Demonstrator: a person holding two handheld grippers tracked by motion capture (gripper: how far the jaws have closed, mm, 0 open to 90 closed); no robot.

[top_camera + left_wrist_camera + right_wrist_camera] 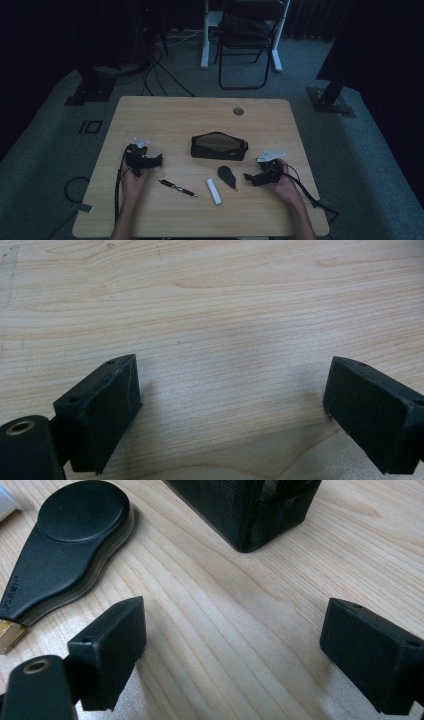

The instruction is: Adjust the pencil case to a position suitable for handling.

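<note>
Wooden table (165, 112) inspected from the high view, with the black zip pouch (219, 146) near its centre taken as the landmark.

Right gripper (248, 176): held low to the right of the pouch and on the person's side of it, pointed leftward. Jaws standing wide apart, nothing between them. In the right gripper view (232, 640), bare wood seen between the two black pads, a corner of the pouch (250, 510) just ahead, and the flat black teardrop-shaped tool (65, 545) ahead and to the left, a brass-coloured tip showing at its narrow end.

Teardrop-shaped tool (228, 176): lying flat on the person's side of the pouch, near the right gripper's jaws, not touched by them.

White tube (214, 191): on the person's side of the pouch, just left of the teardrop-shaped tool.

Black pen (177, 188): left of the tube, lying at a slant.

Left gripper (161, 160): well to the left of the pouch, apart from every item. In the left gripper view (232, 400), jaws likewise wide open, empty, over bare wood grain.
</note>
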